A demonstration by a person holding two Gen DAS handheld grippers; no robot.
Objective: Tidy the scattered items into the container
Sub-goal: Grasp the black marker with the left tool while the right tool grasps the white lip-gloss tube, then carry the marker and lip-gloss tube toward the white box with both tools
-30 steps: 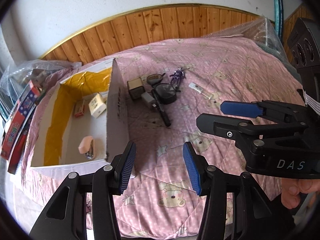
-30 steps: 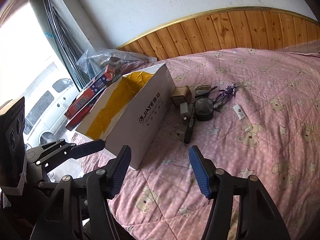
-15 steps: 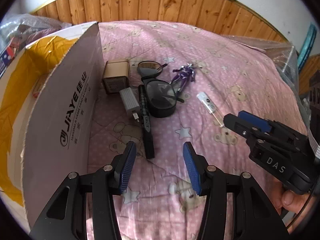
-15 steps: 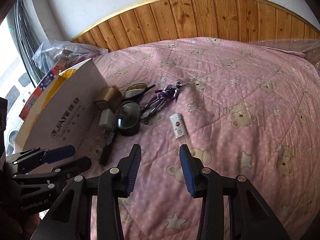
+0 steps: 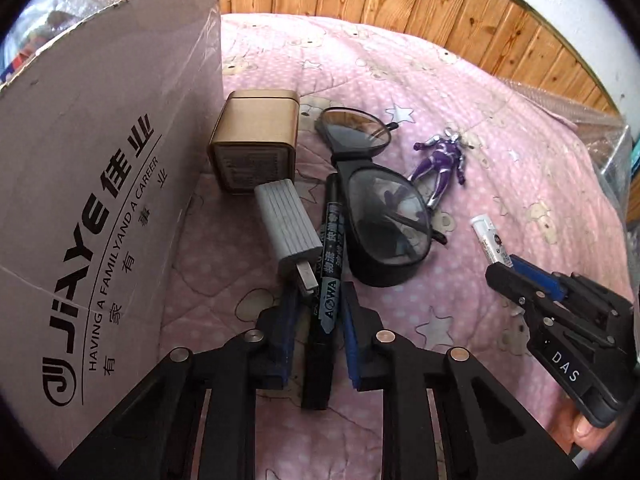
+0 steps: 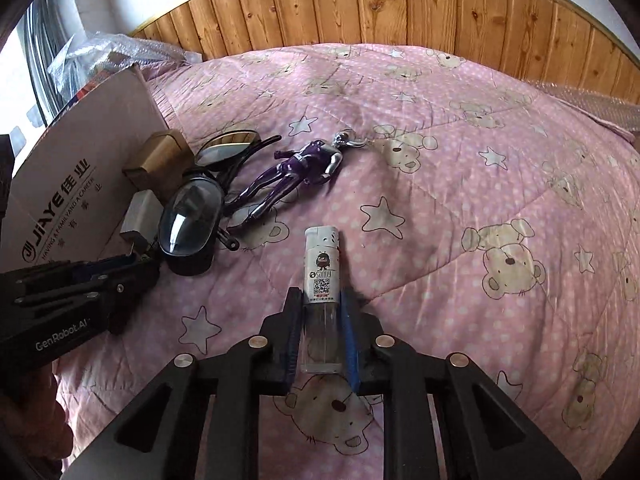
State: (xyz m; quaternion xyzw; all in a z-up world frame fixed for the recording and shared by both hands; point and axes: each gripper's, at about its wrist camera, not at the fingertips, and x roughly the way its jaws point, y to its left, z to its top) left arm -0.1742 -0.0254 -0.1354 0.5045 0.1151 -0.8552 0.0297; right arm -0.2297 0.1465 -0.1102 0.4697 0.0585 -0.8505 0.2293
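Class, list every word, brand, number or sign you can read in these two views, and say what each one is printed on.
"JiAYE" and "HAVING A FAMILY AND A CAREER": cardboard box; its Chinese characters I leave unquoted.
"AOWA": black marker; its other print is too small.
"DAS": right hand-held gripper.
"GenRobot.AI": left hand-held gripper.
Lighter: a QR code; brand too blurred.
Gold tin: print too small.

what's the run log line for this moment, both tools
left tool: just closed on black marker | right tool: just closed on lighter | both items on pink quilt
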